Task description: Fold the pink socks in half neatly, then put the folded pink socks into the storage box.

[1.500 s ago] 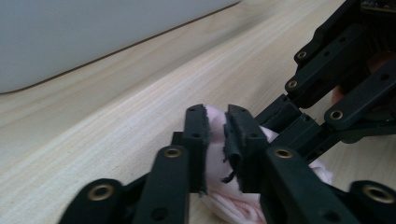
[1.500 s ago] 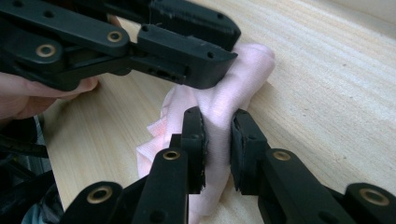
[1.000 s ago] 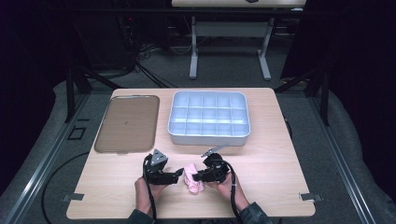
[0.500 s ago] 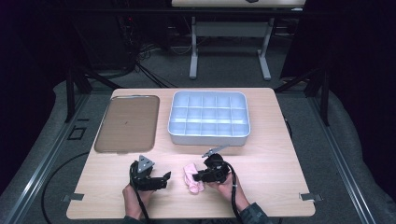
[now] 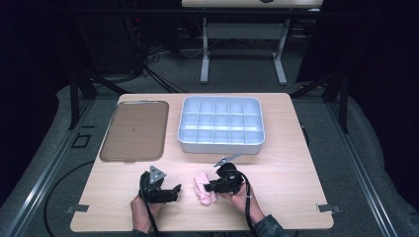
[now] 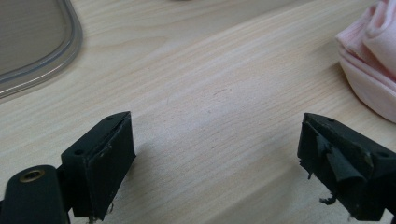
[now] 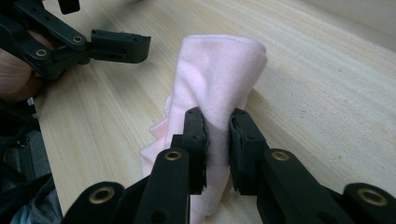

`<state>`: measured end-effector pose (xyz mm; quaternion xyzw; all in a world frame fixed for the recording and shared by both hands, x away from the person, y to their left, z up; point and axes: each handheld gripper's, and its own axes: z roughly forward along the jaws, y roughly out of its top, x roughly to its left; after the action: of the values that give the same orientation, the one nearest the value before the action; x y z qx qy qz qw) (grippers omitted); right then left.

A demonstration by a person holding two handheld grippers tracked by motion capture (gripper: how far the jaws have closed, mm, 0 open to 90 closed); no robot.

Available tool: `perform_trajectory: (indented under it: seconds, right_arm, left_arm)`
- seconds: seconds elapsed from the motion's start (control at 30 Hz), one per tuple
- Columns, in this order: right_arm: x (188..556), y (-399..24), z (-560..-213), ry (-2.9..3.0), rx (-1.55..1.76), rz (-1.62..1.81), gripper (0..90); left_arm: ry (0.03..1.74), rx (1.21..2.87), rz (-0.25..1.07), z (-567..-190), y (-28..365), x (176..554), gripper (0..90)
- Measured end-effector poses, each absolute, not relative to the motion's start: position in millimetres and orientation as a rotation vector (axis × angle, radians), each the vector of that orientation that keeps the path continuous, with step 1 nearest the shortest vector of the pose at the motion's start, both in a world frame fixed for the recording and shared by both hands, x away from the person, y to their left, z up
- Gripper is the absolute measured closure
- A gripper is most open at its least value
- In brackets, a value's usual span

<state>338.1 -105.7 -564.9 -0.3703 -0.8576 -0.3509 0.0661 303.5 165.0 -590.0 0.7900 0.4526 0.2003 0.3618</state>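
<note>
A folded pink cloth [image 5: 206,197] lies on the wooden table [image 5: 296,197] near its front edge. My right gripper [image 5: 205,187] comes in from the right and is shut on the cloth [image 7: 219,70]; in the right gripper view [image 7: 217,126] both pads pinch its near fold. My left gripper [image 5: 177,190] rests to the left of the cloth, apart from it and pointing toward it. Its jaws [image 6: 215,140] have just been opening and stand wide with only bare table between them. The cloth [image 6: 373,60] shows past its right jaw.
A grey tray with several compartments [image 5: 221,143] stands at the back middle of the table. A flat brown tray [image 5: 133,128] lies to its left, and its rim [image 6: 70,42] shows in the left gripper view. The table's front edge is close behind both hands.
My left gripper has drawn back to the left, away from the pink cloth. The right gripper and the cloth have stayed where they were.
</note>
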Motion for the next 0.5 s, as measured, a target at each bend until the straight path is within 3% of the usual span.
perform_trajectory:
  seconds: [0.5]
  right_arm:
    - [340.9,-123.6,-550.2,-2.591,-1.168,-1.201,79.0]
  left_arm:
    - [1.163,2.087,0.503,-591.3,161.7,306.3,5.1]
